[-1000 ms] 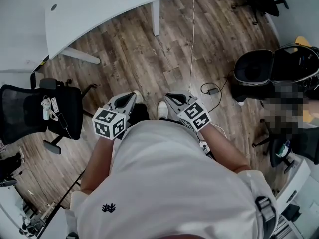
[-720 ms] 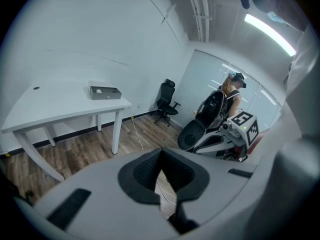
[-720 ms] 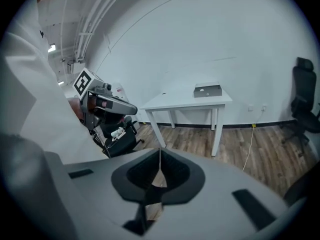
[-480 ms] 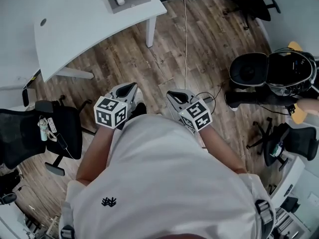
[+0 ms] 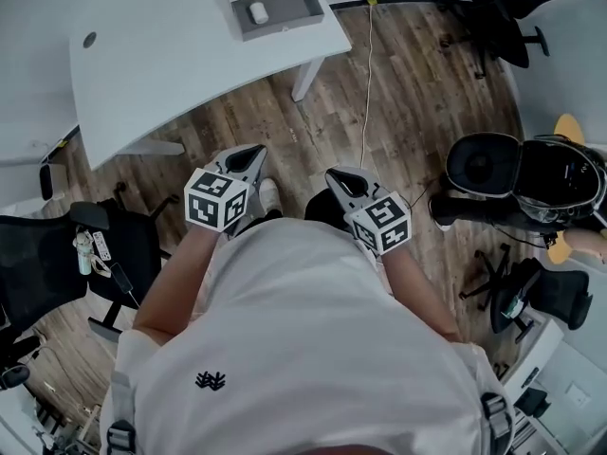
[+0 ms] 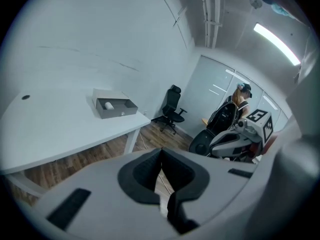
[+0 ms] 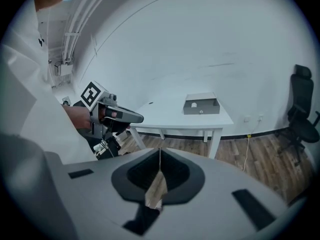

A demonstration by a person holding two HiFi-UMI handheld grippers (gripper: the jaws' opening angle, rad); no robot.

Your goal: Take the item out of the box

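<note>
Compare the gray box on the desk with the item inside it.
The box is gray, the item white. The box is far larger, rectangular and open-topped; the item is small and rounded. Both are on the white desk, the item inside the box.

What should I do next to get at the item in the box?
Probably step toward the table: the box holding the item lies well ahead of the left hand-held gripper and the right hand-held gripper, both shut and empty.

Box (image 5: 302, 9) on table (image 5: 161, 55); item (image 5: 258, 12) inside box; chair (image 5: 47, 254) left, below table.
</note>
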